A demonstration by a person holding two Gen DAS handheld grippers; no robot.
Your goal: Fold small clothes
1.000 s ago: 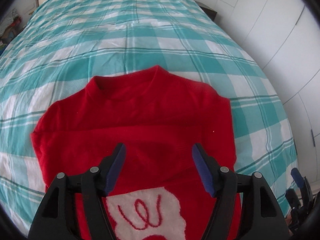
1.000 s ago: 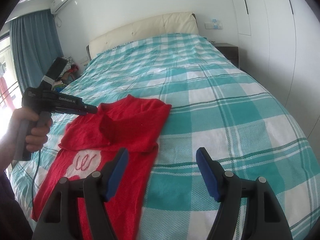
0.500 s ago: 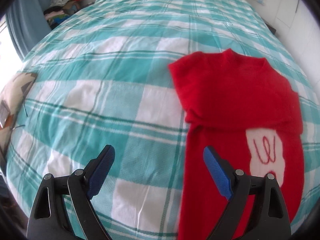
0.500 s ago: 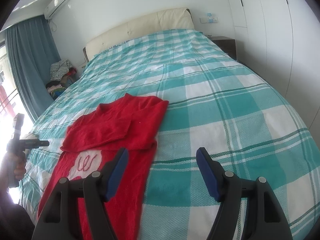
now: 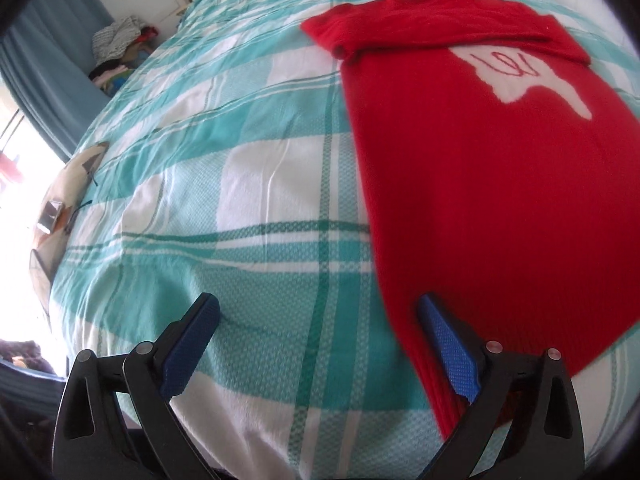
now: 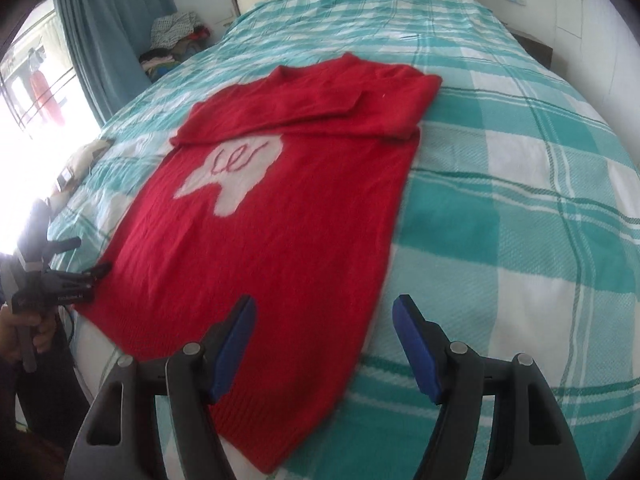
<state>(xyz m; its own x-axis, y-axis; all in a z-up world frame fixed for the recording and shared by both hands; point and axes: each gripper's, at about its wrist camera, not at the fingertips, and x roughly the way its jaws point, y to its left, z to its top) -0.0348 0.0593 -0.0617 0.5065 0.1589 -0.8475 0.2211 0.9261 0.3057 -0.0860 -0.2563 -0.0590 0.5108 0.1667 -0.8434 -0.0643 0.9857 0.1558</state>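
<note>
Both jaws stand apart on the left hand-held gripper (image 5: 316,350) and the right hand-held gripper (image 6: 324,346), each near a hem corner of the red sweater (image 6: 280,216). Pinching the bed's plaid cover (image 6: 520,184) along with the knit could drag it up and skew the fold.

You have one red sweater (image 6: 280,216) with one white patch (image 6: 236,176) on one checked bed (image 6: 520,184). You hold two grippers, the left gripper (image 5: 316,328) and the right gripper (image 6: 324,332), each with two blue-padded fingers spread wide. One pile of clothes (image 6: 176,36) sits by one blue curtain (image 6: 108,28).
</note>
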